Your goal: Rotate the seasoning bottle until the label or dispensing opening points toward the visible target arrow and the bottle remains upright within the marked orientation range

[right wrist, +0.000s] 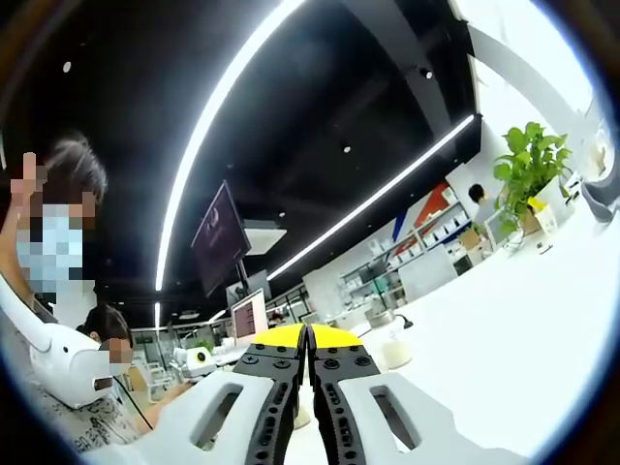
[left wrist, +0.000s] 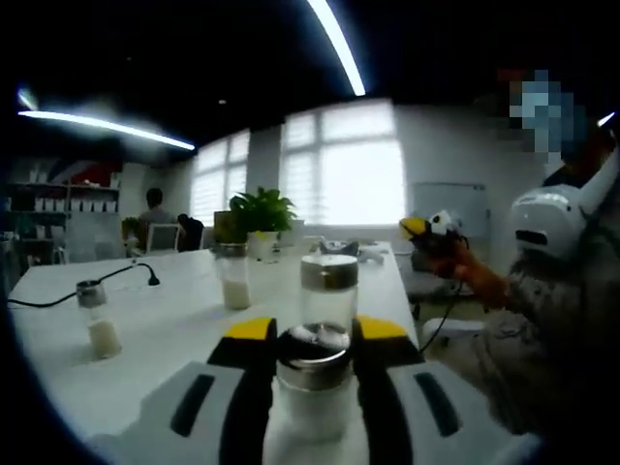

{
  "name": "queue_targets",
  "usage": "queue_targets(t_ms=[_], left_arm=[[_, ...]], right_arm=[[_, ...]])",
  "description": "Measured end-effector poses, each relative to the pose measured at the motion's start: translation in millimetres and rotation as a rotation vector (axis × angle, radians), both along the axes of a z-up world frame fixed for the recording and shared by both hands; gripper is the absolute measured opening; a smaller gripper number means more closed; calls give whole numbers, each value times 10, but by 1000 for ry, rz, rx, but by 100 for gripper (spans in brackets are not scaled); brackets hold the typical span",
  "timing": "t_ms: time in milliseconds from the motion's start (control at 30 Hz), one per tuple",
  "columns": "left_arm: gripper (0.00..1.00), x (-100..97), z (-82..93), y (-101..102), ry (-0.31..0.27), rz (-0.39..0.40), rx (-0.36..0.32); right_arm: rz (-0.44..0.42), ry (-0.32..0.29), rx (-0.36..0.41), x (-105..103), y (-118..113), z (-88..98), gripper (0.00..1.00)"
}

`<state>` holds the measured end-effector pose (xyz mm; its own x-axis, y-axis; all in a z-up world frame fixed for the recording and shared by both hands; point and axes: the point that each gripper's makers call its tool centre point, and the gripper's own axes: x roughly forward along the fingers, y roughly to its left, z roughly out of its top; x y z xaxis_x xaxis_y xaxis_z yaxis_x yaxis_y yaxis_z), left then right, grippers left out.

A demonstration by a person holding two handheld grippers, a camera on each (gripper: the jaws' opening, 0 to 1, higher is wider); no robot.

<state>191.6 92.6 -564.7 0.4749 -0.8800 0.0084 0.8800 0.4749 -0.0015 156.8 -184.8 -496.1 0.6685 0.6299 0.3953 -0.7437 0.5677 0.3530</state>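
White table (left wrist: pixel 184 320) ran across the left gripper view. Small shaker (left wrist: pixel 97 320) stood at left-centre, cable (left wrist: pixel 87 288) beside it. Two more jars stood mid-frame: one (left wrist: pixel 233 276) further back near a plant (left wrist: pixel 260 215), one (left wrist: pixel 328 287) right behind the gripped bottle. Left gripper (left wrist: pixel 315 373) at bottom centre had its jaws clamped on the bottle (left wrist: pixel 315 380), upright on the table, probably held that way so it could be twisted without tipping. No arrow visible. In the right gripper view, right gripper (right wrist: pixel 308 363) sat bottom centre, jaws closed together on nothing, raised off the table and apparently idle.
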Motion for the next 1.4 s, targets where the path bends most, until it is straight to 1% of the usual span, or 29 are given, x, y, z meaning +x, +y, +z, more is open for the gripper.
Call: queue_targets(t_ms=[100,133,167,200,267,333,400,433,500,533,567,600,633,667,700,800,833,933,967,1000,1033,1067,1133,1200,1300,1400], left_arm=[[33,9,5,-2,5,15,0],[33,7,3,-9,-6,25,10],[34,10,1,-13,-14,34,17],[36,31,10,-4,-37,55,24],[41,53,-15,4,-39,84,41],[45,80,-18,26,-28,120,37],[44,56,-1,19,-41,135,40],[44,39,21,18,-48,142,32],[44,9,79,13,-42,164,-3],[44,14,96,25,-36,190,-17],[44,30,91,50,-27,229,-14],[43,48,68,79,-15,276,4],[43,62,26,109,0,320,37],[43,65,-8,126,9,346,74],[43,68,5,137,4,370,82],[44,-9,114,95,-16,381,58],[44,-25,163,94,-34,396,48],[42,-54,222,88,-79,441,57],[38,-60,206,73,-94,441,78],[34,-65,176,48,-93,429,85],[33,-63,141,31,-76,413,83],[34,-53,118,27,-46,408,58],[37,-33,100,57,-46,430,51],[37,-25,78,84,-73,466,76],[38,-7,74,85,-68,482,52],[37,21,40,69,-72,508,64]], right_arm=[[-1,0,-3,5,1,-1,0],[-1,1,-4,6,6,-1,0],[-1,1,-4,8,9,-1,0],[-1,2,-4,10,9,0,0],[0,2,-6,14,14,0,0],[1,3,-7,15,18,-5,0],[0,4,-8,16,18,-9,0],[1,5,-8,16,16,-10,0],[0,4,-7,16,11,-8,0],[0,4,-6,16,8,-8,0],[-1,4,-6,15,8,-8,0],[-1,5,-6,14,9,-10,0],[-1,5,-7,14,9,-13,0],[-1,7,-7,14,8,-16,0],[-1,9,-8,15,10,-21,0],[-4,10,-10,14,14,-24,0],[-5,10,-9,13,12,-23,0],[-9,13,-6,22,1,-26,0],[-9,14,-6,24,2,-28,0],[-9,16,-7,26,4,-32,0],[-9,16,-7,26,6,-33,0],[-8,16,-8,25,7,-34,0],[-10,15,-9,22,8,-31,0],[-13,15,-7,25,-2,-30,0],[-15,20,-3,39,-8,-39,0],[-16,34,-13,51,3,-74,0]])
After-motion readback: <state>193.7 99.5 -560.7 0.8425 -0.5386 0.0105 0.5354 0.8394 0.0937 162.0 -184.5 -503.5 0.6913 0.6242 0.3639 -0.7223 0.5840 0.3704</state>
